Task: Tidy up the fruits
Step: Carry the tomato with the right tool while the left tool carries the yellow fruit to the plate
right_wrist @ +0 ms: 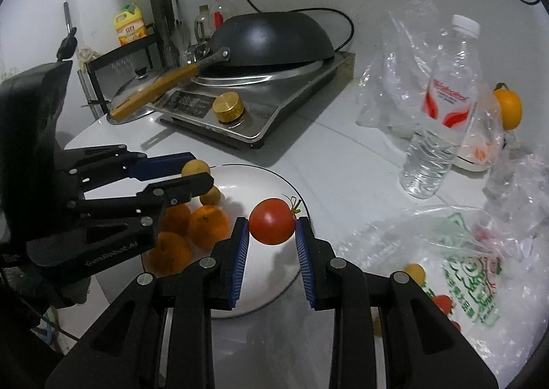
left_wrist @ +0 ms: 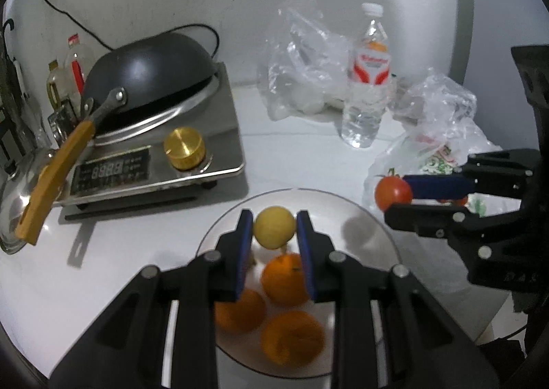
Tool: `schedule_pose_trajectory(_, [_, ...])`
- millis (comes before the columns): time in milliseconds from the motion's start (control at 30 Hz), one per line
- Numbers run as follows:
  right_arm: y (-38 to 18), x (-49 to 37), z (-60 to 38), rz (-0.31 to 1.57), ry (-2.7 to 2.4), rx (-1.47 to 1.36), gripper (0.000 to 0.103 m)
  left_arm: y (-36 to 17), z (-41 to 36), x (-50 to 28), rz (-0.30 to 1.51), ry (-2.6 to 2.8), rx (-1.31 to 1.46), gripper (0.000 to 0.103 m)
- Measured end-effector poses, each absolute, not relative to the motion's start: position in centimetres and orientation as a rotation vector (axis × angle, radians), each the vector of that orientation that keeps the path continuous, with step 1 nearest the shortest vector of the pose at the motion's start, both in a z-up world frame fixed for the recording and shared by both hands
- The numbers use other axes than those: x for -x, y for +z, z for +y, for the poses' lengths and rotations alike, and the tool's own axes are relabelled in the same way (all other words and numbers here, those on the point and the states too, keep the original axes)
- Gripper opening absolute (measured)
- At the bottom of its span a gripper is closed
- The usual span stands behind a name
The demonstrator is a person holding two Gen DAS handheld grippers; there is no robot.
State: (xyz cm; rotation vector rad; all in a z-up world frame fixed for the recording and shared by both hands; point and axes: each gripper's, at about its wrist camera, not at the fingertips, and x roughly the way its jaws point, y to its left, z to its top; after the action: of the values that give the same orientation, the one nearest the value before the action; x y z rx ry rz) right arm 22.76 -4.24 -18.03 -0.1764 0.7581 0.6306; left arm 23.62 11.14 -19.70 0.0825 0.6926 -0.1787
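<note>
This is a home kitchen, with a black wok (right_wrist: 271,38) on a small electric stove (right_wrist: 260,104), a pot lid (right_wrist: 133,97), cooking oil bottles (right_wrist: 130,23) and a white counter (right_wrist: 343,162).

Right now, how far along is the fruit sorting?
Done: three oranges and a small yellow fruit lie on the plate. In hand: the left hand-held gripper holds another yellow fruit above it; the right hand-held gripper holds a tomato. Left: fruit still by the plastic bags.
</note>
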Motion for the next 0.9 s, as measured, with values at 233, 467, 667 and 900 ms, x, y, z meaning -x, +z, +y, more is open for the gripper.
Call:
schedule_pose_trajectory(233, [-19.5, -24.9, -2.3, 0.795, 0.637, 0.178, 0.030, -21.5, 12.0, -26.1, 0.730, -0.211, -0.116, 0.027])
schedule_pose_trajectory(467, [-21.3, -26.7, -1.1, 0.837, 0.634, 0.168, 0.030, -23.1, 12.2, -27.5, 0.769, -0.231, -0.106, 0.027])
schedule_pose_trajectory(667, [-22.0, -27.7, -0.7, 0.858, 0.630, 0.156, 0.030, -24.0, 12.2, -27.9, 0.785, -0.228, -0.091, 0.027])
schedule_pose_trajectory(900, [-22.8, -28.2, -0.3, 0.880, 0.630, 0.142, 0.030, -24.0, 12.6, -27.7, 0.783, -0.214, -0.065, 0.028])
